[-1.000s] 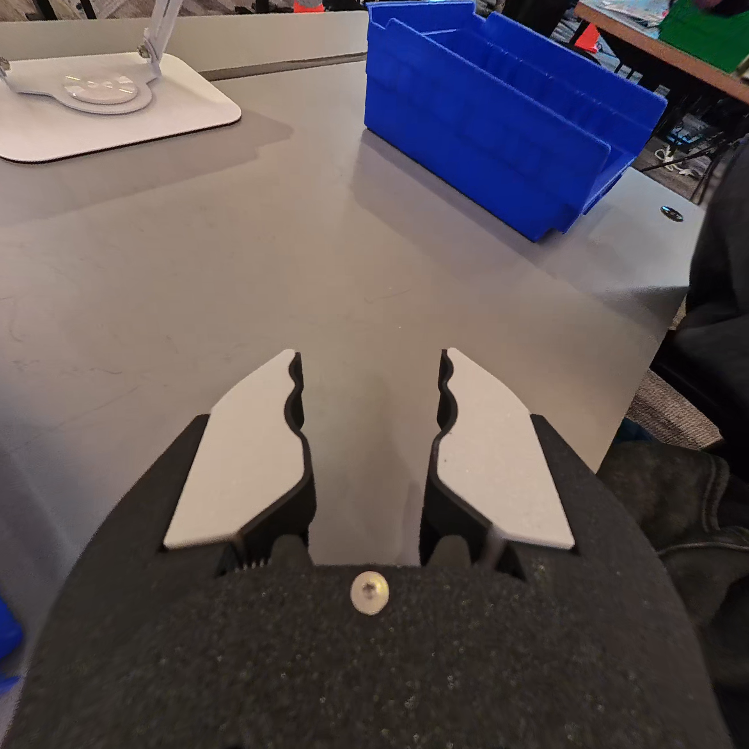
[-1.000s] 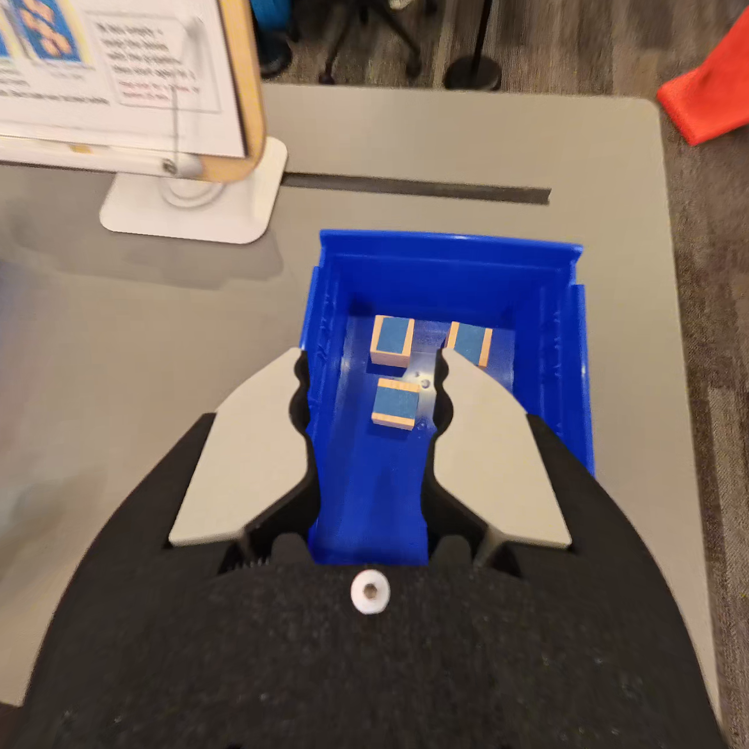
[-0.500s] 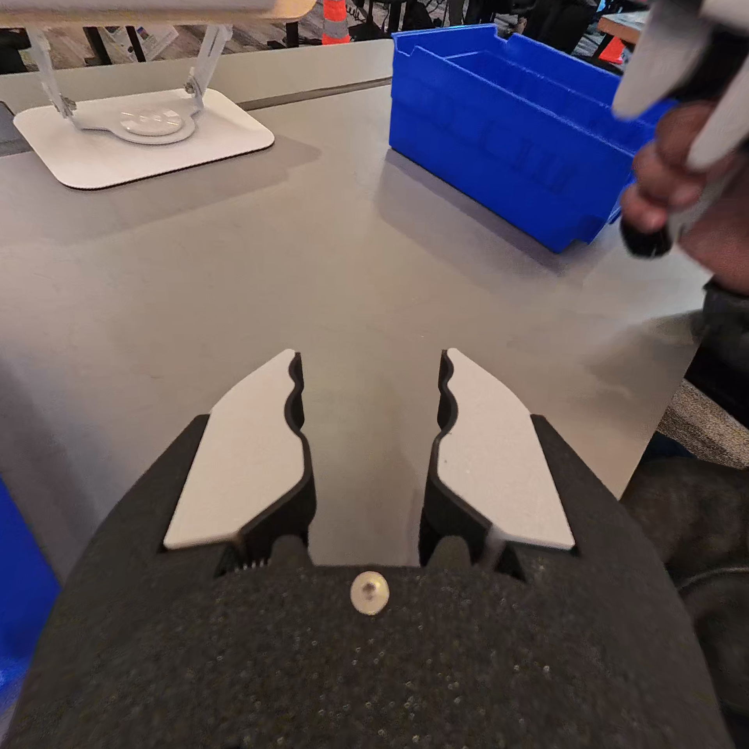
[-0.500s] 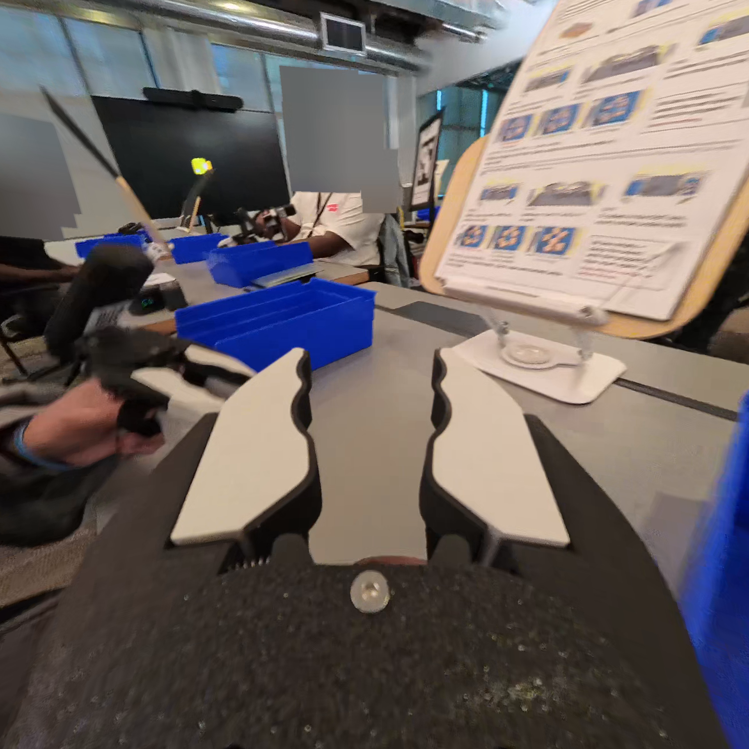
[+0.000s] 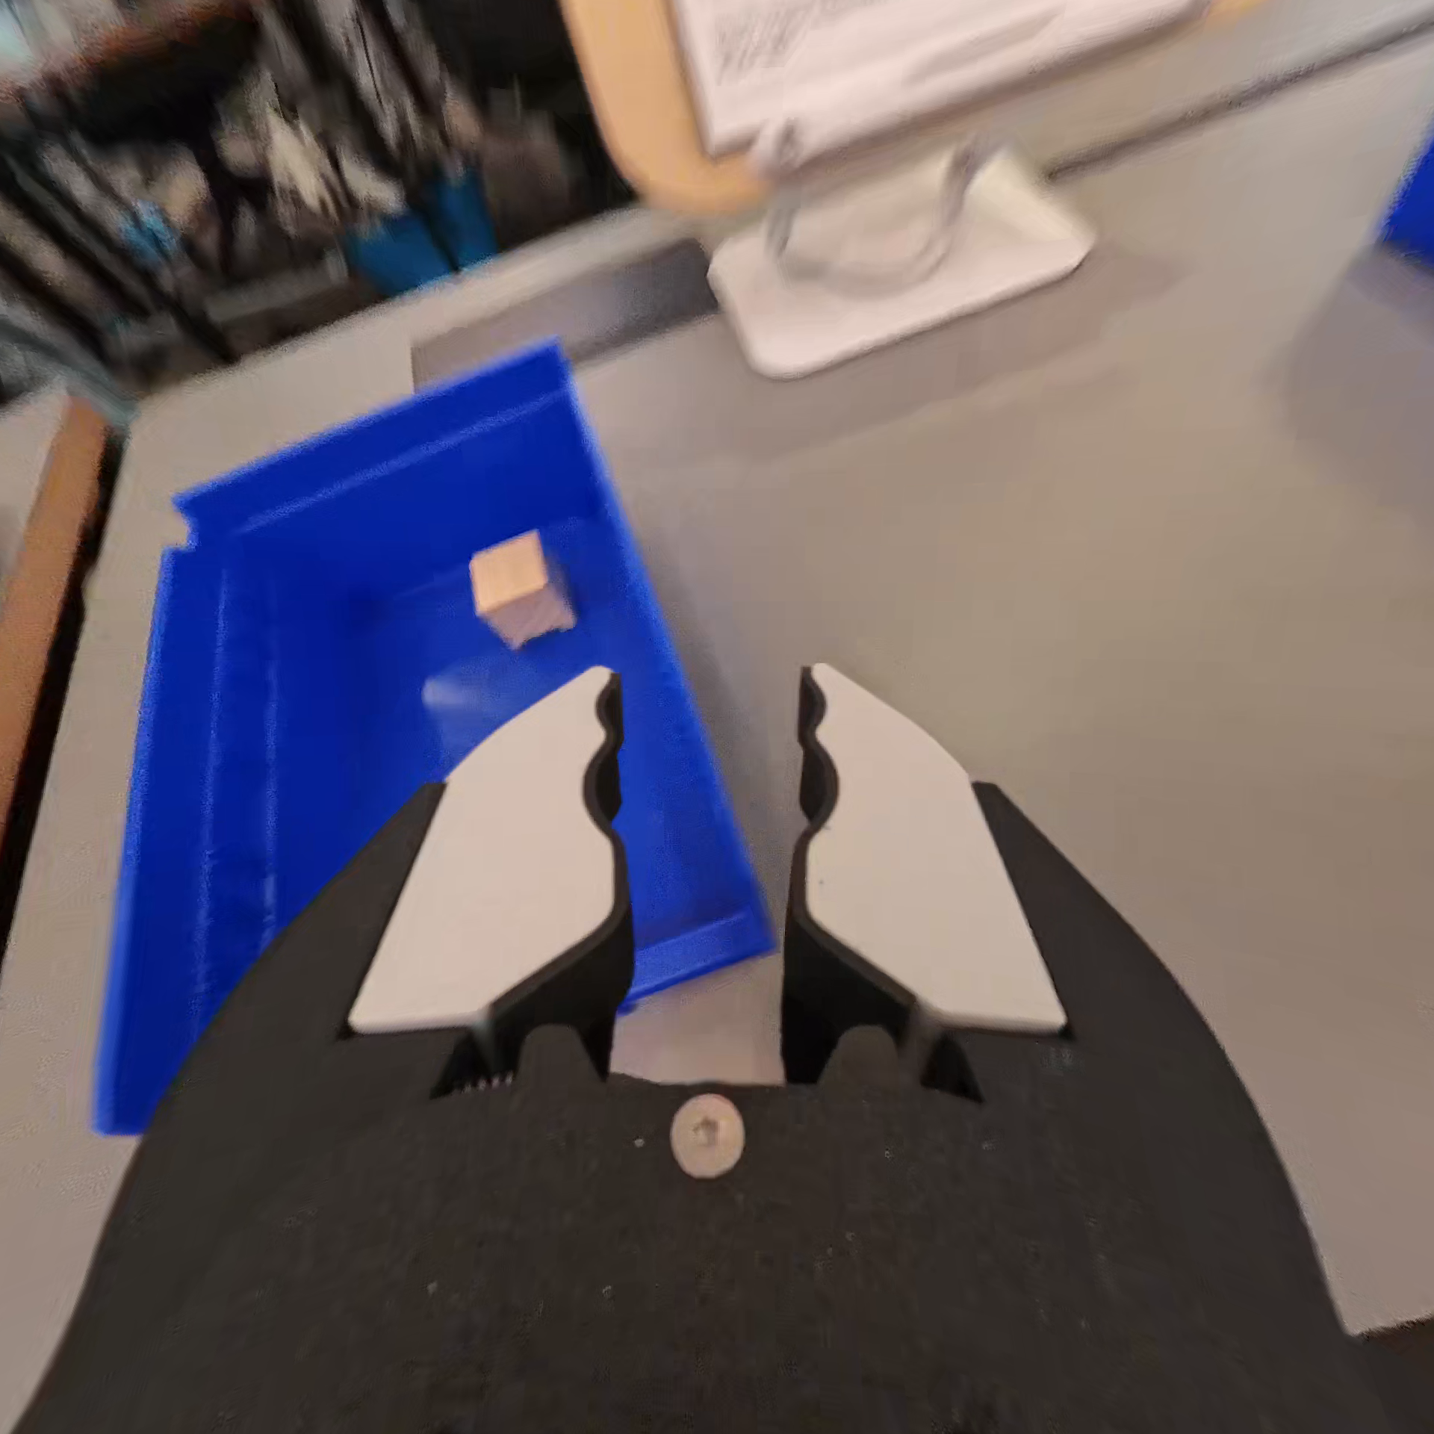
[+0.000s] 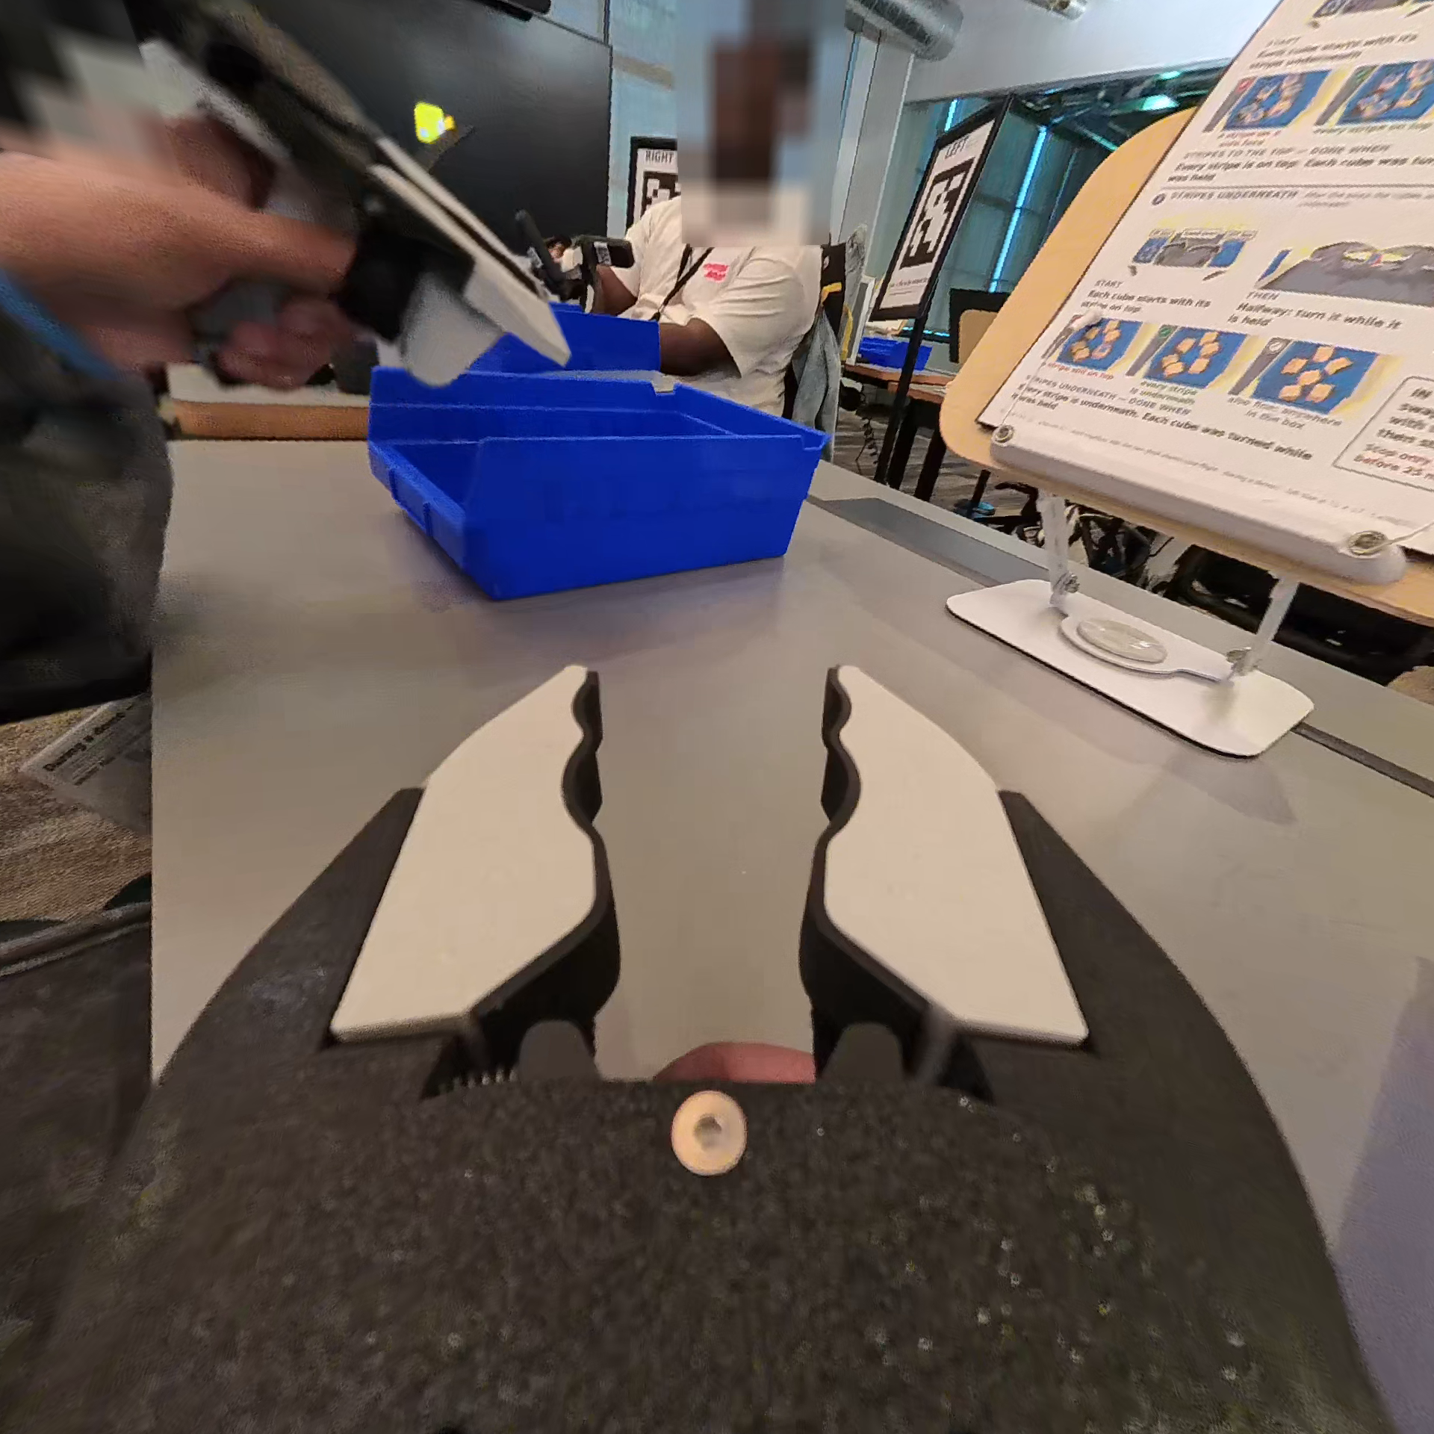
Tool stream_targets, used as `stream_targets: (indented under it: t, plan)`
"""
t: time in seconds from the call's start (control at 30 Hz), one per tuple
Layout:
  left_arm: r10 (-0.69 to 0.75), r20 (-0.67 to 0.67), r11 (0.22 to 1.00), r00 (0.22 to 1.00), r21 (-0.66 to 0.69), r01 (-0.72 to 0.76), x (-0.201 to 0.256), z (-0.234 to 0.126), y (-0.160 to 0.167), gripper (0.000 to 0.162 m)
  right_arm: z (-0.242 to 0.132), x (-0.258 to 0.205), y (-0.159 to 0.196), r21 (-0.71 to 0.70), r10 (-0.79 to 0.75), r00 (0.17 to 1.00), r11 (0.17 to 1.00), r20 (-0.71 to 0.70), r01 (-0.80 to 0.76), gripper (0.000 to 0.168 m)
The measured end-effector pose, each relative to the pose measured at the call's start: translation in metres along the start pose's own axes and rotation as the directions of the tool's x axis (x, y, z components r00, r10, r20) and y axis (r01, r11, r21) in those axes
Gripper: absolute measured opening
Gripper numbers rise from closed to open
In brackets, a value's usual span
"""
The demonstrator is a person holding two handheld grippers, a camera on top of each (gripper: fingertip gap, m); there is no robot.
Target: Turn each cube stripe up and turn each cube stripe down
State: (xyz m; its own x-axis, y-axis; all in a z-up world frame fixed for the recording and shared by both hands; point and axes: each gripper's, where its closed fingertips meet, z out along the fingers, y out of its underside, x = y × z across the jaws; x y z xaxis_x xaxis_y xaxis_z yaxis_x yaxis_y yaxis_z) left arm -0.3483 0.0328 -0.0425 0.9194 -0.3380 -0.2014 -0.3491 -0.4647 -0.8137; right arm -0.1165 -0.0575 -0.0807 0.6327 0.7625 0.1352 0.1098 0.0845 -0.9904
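In the left wrist view a blue bin (image 5: 233,698) stands on the grey table and holds one plain wooden cube (image 5: 518,583) near its far right corner. No stripe shows on the cube's top. My left gripper (image 5: 708,683) is open and empty, above the bin's right wall. In the right wrist view my right gripper (image 6: 710,683) is open and empty, low over bare table. The same bin (image 6: 590,473) stands ahead of it, its inside hidden. The left gripper (image 6: 434,264) shows blurred at upper left, held by a hand above the bin.
A clipboard with an instruction sheet (image 6: 1241,271) stands on a white base (image 6: 1133,659) at the right of the table; the base also shows in the left wrist view (image 5: 916,271). A second blue bin's corner (image 5: 1412,202) is at the far right. A seated person (image 6: 729,310) is behind.
My left gripper has swung left from the bin at the right to over the bin with the single cube. My right gripper has left the three-cube bin and dropped low, facing across the table.
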Motion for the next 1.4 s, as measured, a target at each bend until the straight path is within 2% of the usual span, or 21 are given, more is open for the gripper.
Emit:
stream_targets:
  t: [0.1, 0.23, 0.37, 0.5, 0.53, 0.63, 0.8, 0.97, 1.03, 1.17, 1.27, 1.33, 1.4]
  plan:
    - [-0.123, -0.014, 0.97, 0.992, -0.212, 0.117, -0.047, 0.04, 0.003, 0.061, 0.0, -0.005, -0.002, 0.01, -0.004, 1.0, 1.0, 0.017, 0.004, 0.055]
    - [-0.267, 0.033, 0.877, 0.963, -0.407, 0.257, -0.096, 0.109, 0.011, 0.068, -0.002, -0.008, -0.002, 0.01, -0.041, 0.999, 0.999, 0.024, 0.041, 0.054]
    - [-0.349, 0.064, 0.777, 0.935, -0.539, 0.327, -0.111, 0.163, 0.025, 0.069, -0.003, -0.008, 0.0, 0.001, -0.077, 0.997, 0.997, 0.019, 0.077, 0.054]
    - [-0.368, 0.075, 0.694, 0.927, -0.641, 0.327, -0.107, 0.191, 0.051, 0.071, -0.003, -0.009, 0.0, 0.004, -0.026, 0.999, 1.0, 0.039, 0.026, 0.054]
    - [-0.387, 0.059, 0.679, 0.92, -0.657, 0.327, -0.103, 0.194, 0.057, 0.065, -0.003, -0.009, 0.0, 0.005, -0.022, 0.999, 1.0, 0.038, 0.022, 0.054]
    - [-0.43, 0.009, 0.663, 0.903, -0.675, 0.323, -0.096, 0.191, 0.062, 0.045, -0.004, -0.007, 0.001, 0.0, -0.019, 0.999, 1.0, 0.036, 0.019, 0.053]
    - [-0.454, -0.055, 0.744, 0.889, -0.573, 0.344, -0.107, 0.152, 0.031, 0.045, -0.005, -0.002, 0.002, -0.002, -0.021, 0.999, 1.0, 0.025, 0.021, 0.053]
    - [-0.488, -0.271, 0.837, 0.83, -0.414, 0.358, -0.078, 0.088, -0.019, 0.045, -0.005, 0.007, 0.002, -0.001, 0.003, 1.0, 1.0, 0.006, -0.003, 0.052]
    - [-0.507, -0.433, 0.853, 0.745, -0.372, 0.365, -0.038, 0.059, -0.035, 0.045, -0.005, 0.011, 0.003, 0.004, 0.027, 1.0, 1.0, -0.001, -0.027, 0.052]
    - [-0.525, -0.694, 0.848, 0.492, -0.381, 0.367, 0.062, 0.009, -0.049, 0.045, -0.003, 0.02, 0.002, 0.019, 0.046, 0.999, 0.999, -0.008, -0.046, 0.054]
    - [-0.55, -0.809, 0.814, 0.205, -0.466, 0.346, 0.137, -0.02, -0.057, 0.045, 0.0, 0.018, -0.011, 0.092, 0.065, 0.996, 0.993, 0.053, -0.07, 0.055]
    - [-0.591, -0.806, 0.762, -0.017, -0.565, 0.316, 0.177, -0.033, -0.06, 0.045, -0.001, 0.016, -0.027, 0.16, 0.087, 0.99, 0.982, 0.11, -0.104, 0.055]
    - [-0.63, -0.756, 0.703, -0.176, -0.652, 0.286, 0.206, -0.038, -0.061, 0.045, 0.0, 0.014, -0.038, 0.199, 0.073, 0.985, 0.975, 0.155, -0.104, 0.057]
